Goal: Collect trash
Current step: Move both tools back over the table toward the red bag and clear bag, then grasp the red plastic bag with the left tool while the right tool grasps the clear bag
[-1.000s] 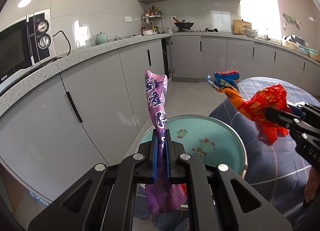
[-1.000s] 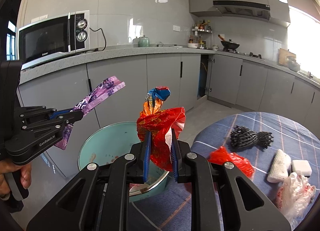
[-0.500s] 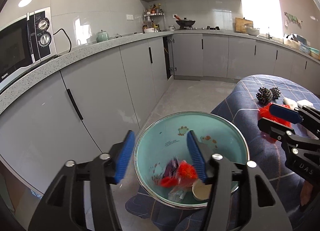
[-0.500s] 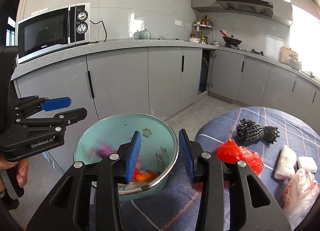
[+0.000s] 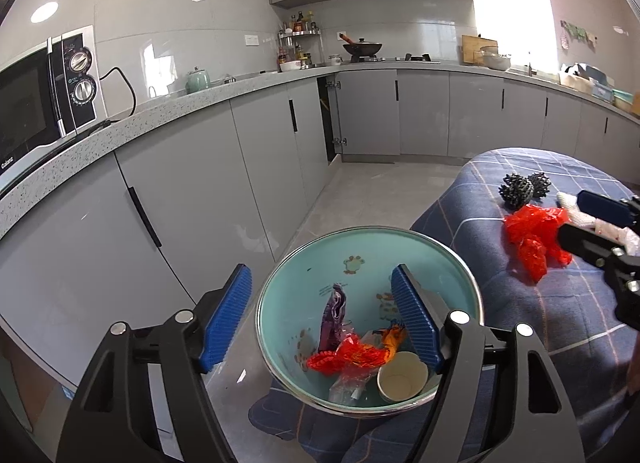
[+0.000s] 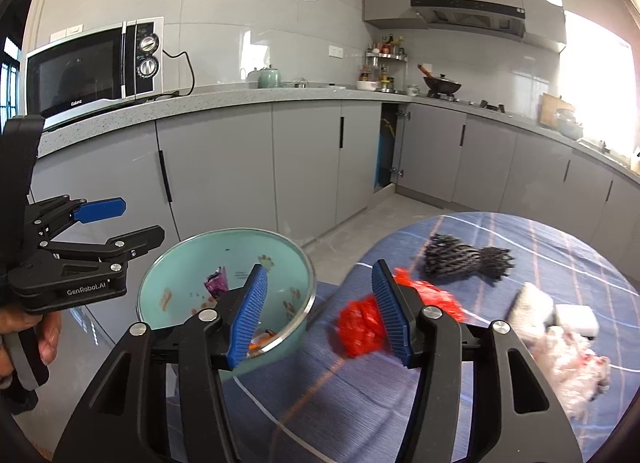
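— What are your grippers doing over the basin?

— I'm holding my left gripper (image 5: 322,319) spread wide and empty above the teal basin (image 5: 362,241). The purple wrapper (image 5: 333,319), red-orange wrapper (image 5: 360,355) and paper cup (image 5: 402,383) are lying inside it.

— And the right?

— My right gripper (image 6: 316,311) is gaping wide too, empty, with the red plastic bag (image 6: 362,327) lying on the checked tablecloth (image 6: 560,247) just beside the basin.
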